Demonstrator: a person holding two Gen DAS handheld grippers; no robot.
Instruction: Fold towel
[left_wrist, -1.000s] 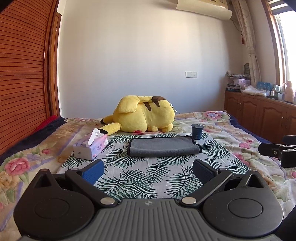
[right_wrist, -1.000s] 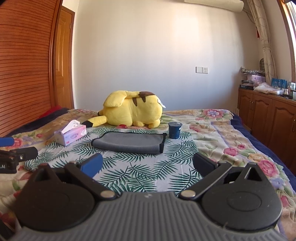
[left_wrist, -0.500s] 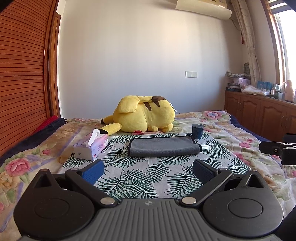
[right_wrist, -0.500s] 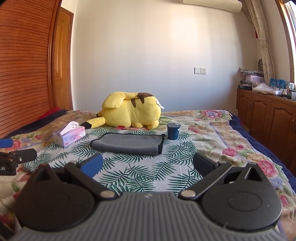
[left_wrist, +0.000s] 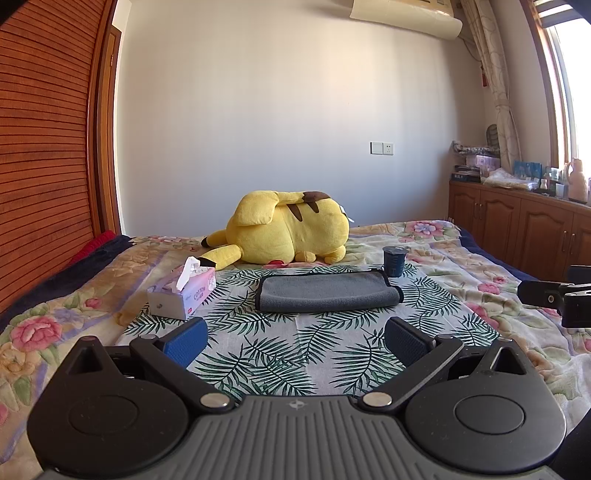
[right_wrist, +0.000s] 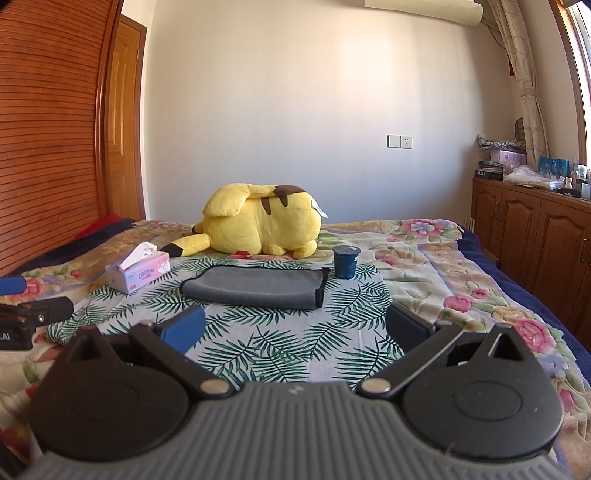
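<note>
1. Two grippers hover low over the bed, apart from the towel (left_wrist: 327, 293): the left gripper (left_wrist: 295, 338) and the right gripper (right_wrist: 295, 328) both have their jaws spread wide with nothing between them.
2. The grey towel lies flat on the palm-leaf cloth (left_wrist: 280, 354), ahead of both grippers, already looking doubled over, with a rolled near edge and dark piping at its ends.
3. Risk, as I judge it: a pinch at the thick near edge could catch only the top layer, so the fold would slide open or skew.
4. Another risk: fingers pressed too deep could grab the leaf cloth along with the towel and drag both.
5. The dark blue cup (right_wrist: 346, 261) stands just beside the towel's right far corner; a sweep of that corner could tip it.
6. The tissue box (left_wrist: 183, 293) sits near the left end, and the yellow plush toy (left_wrist: 291, 230) lies just behind, limiting room for a fold away from the grippers.
</note>
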